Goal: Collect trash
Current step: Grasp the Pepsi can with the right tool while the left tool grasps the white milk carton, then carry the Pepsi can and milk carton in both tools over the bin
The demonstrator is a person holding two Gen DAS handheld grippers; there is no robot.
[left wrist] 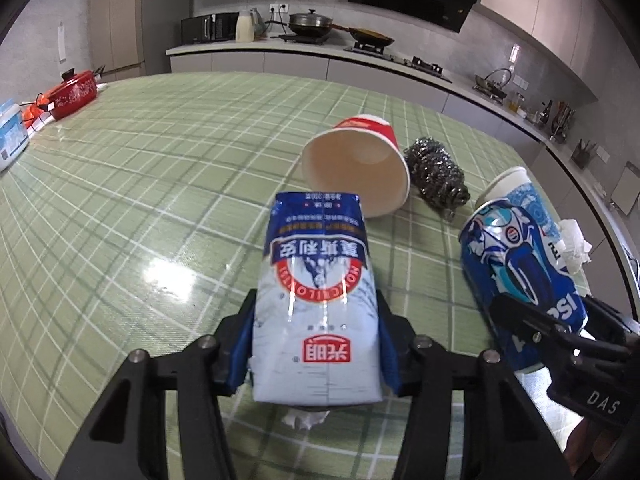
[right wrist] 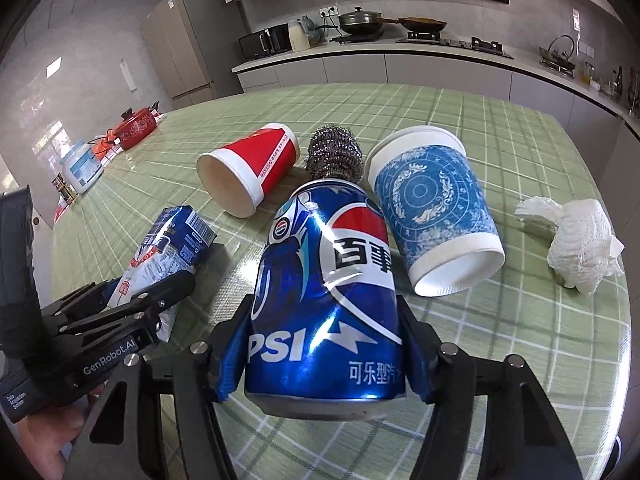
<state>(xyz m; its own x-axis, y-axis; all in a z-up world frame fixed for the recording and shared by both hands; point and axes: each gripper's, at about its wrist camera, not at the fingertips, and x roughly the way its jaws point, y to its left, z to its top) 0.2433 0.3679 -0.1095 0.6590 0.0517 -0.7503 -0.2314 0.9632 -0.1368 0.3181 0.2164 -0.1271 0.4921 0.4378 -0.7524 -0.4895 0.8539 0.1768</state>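
A white and blue milk carton (left wrist: 316, 300) lies on the green checked table (left wrist: 140, 200), and my left gripper (left wrist: 316, 320) is shut on its sides. The right gripper (right wrist: 324, 320) is shut on a dented blue Pepsi can (right wrist: 324, 280) lying beside it. Beyond them lie a red paper cup (right wrist: 248, 168) on its side, a blue patterned paper cup (right wrist: 432, 204) on its side, and a crumpled white tissue (right wrist: 580, 240) at the right. Another scrap of tissue (left wrist: 304, 428) peeks from under the carton.
A steel wool scourer (right wrist: 334, 152) sits between the two cups. A red pot (left wrist: 76, 92) and a white tub (left wrist: 10, 136) stand at the table's far left edge. Kitchen counters with a stove and pans run behind the table.
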